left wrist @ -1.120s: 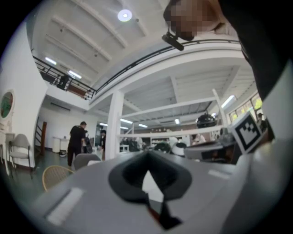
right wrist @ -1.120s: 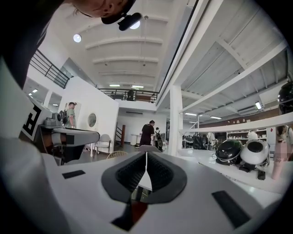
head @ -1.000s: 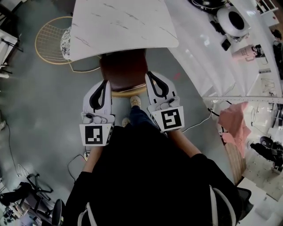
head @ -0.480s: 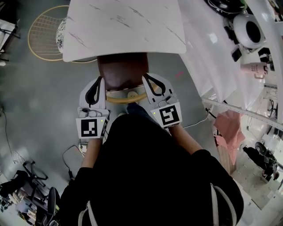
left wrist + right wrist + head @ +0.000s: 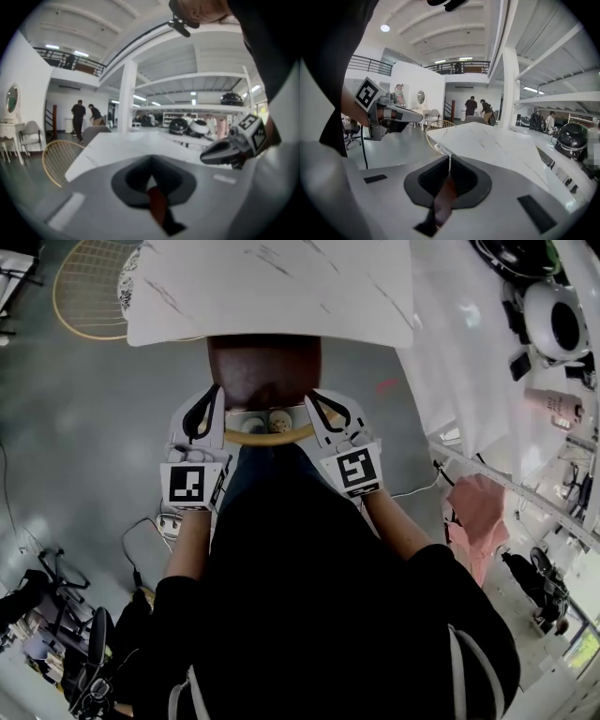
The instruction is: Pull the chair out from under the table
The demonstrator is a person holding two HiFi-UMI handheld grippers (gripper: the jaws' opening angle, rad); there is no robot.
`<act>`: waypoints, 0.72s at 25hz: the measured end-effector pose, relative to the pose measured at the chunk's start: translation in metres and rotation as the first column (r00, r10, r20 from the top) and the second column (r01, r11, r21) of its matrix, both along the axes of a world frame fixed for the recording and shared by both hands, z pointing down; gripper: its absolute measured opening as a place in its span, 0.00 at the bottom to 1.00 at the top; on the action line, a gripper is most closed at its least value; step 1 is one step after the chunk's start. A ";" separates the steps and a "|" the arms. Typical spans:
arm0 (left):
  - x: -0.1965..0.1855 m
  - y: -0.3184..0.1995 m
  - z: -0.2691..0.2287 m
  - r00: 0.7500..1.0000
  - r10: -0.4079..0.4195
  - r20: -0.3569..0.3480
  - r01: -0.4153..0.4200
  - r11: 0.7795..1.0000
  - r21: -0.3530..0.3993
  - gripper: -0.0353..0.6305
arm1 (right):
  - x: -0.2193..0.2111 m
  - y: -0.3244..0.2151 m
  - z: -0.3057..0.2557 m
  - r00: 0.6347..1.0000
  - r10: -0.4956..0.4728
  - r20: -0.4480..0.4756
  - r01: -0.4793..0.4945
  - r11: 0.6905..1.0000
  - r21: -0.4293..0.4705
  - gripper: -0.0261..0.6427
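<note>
The chair has a brown seat [image 5: 264, 371] half tucked under the white marble table [image 5: 272, 287], and a curved gold back rail [image 5: 272, 438] faces me. My left gripper [image 5: 208, 401] hangs at the seat's left side and my right gripper [image 5: 317, 401] at its right side, just ahead of the rail. Both are shut with nothing between the jaws. In the left gripper view the left gripper [image 5: 151, 161] points over the table top [image 5: 122, 145], with a sliver of brown seat below. The right gripper [image 5: 449, 159] shows the same in the right gripper view.
A gold wire chair [image 5: 89, 287] stands at the table's far left corner. A long white bench [image 5: 487, 362] with round devices runs along the right, with a pink cloth [image 5: 478, 512] below it. Cables [image 5: 141, 540] lie on the grey floor at left. My shoe [image 5: 279, 421] is under the rail.
Both grippers have sunk and now flank the chair's back lower down. The table and chair sit higher in the head view.
</note>
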State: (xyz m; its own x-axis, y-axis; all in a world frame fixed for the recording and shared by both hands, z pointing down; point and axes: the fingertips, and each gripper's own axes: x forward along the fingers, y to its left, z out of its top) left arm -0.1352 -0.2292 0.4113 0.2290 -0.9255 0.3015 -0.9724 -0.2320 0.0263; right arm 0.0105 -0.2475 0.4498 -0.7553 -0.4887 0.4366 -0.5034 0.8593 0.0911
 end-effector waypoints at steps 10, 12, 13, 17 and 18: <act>0.013 0.016 0.080 0.981 0.191 -0.020 -0.192 0.966 -0.176 0.07 | 0.005 0.026 0.073 0.985 -0.093 -0.148 0.069 0.985 -0.159 0.08; 0.016 0.022 0.096 0.974 0.225 -0.022 -0.225 0.949 -0.223 0.07 | 0.009 0.032 0.085 0.979 -0.109 -0.174 0.076 0.980 -0.186 0.08; 0.017 0.026 0.105 0.970 0.244 -0.022 -0.241 0.937 -0.252 0.08 | 0.011 0.036 0.092 0.975 -0.118 -0.186 0.080 0.976 -0.203 0.08; 0.019 0.043 0.138 0.949 0.314 -0.039 -0.307 0.885 -0.350 0.19 | 0.015 0.048 0.119 0.961 -0.162 -0.223 0.096 0.954 -0.283 0.08; 0.020 0.047 0.144 0.942 0.332 -0.042 -0.324 0.872 -0.368 0.20 | 0.016 0.052 0.124 0.957 -0.175 -0.231 0.102 0.949 -0.298 0.08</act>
